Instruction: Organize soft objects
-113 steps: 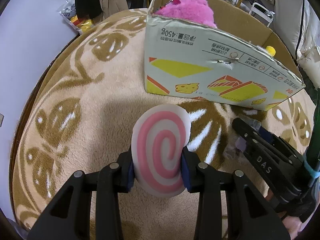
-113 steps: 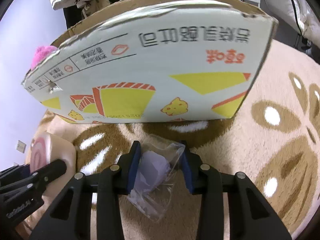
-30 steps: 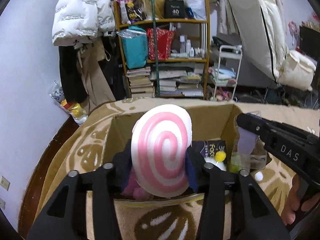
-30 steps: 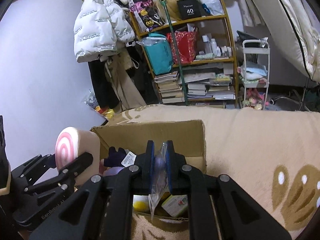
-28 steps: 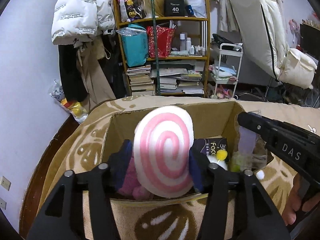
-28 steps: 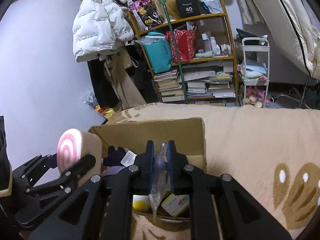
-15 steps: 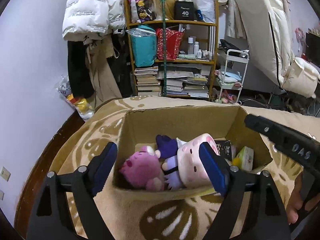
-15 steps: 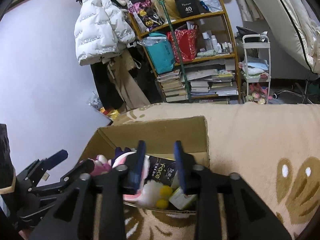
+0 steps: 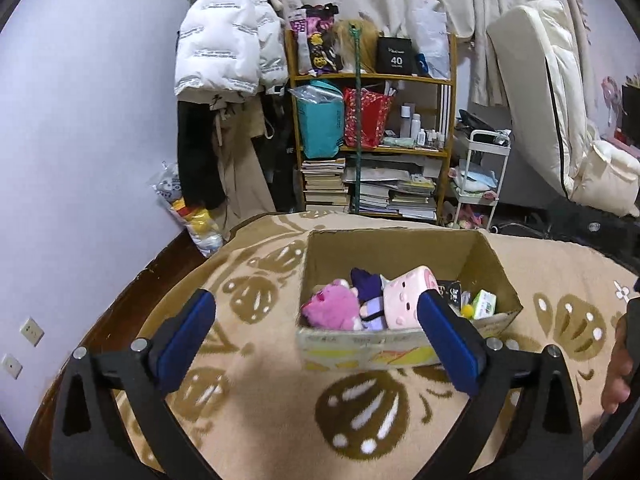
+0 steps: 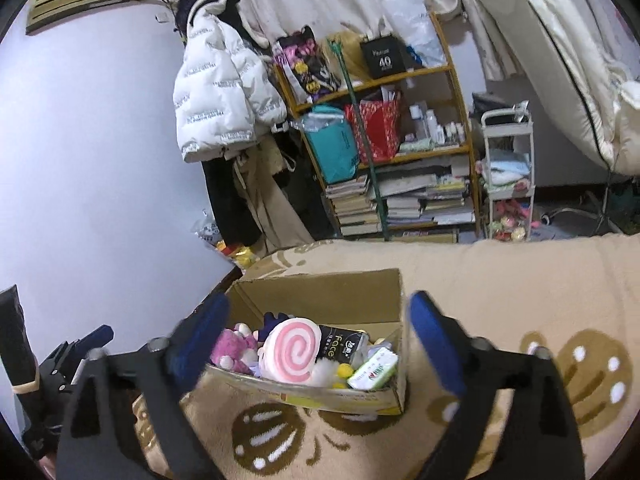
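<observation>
Patterned beige blanket (image 9: 280, 420) bears 1 cardboard box (image 9: 400, 248).

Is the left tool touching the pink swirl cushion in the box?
Apart. In the left wrist view, the left tool is opening, empty, above the blanket, while the cushion lies inside the box.

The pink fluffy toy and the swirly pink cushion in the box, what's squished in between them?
A purple doll lies between the pink plush and the swirl cushion in the box. The left wrist view shows it best.

Both wrist cameras look forward and down from near and above, sharing the box (image 9: 404, 248) (image 10: 320, 292) and the shelf (image 9: 372, 148) (image 10: 400, 152) behind.
</observation>
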### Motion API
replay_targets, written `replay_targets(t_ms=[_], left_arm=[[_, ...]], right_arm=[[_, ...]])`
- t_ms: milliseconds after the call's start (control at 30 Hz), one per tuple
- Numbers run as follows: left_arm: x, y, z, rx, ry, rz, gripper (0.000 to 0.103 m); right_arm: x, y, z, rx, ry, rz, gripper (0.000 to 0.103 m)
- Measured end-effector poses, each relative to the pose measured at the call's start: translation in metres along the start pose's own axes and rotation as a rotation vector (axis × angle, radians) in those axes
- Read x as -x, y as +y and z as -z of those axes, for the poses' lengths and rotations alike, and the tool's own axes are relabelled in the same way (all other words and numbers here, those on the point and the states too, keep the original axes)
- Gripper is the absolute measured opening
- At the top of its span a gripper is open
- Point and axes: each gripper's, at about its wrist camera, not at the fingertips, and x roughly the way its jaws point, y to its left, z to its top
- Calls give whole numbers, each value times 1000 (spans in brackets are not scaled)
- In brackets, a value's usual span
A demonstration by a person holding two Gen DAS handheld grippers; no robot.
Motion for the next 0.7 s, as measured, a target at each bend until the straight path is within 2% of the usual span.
replay_targets(t_ms=[333, 467, 567, 700], left_arm=[[58, 18, 11, 0, -54, -32, 101], [74, 22, 19, 5, -77, -15, 101], [84, 26, 26, 25, -96, -10, 102], [93, 28, 33, 37, -147, -39, 102]], right_arm=[[58, 12, 4, 74, -11, 42, 103], [74, 15, 12, 94, -22, 57, 103], [84, 14, 21, 96, -41, 64, 103], [97, 11, 30, 96, -91, 67, 103]])
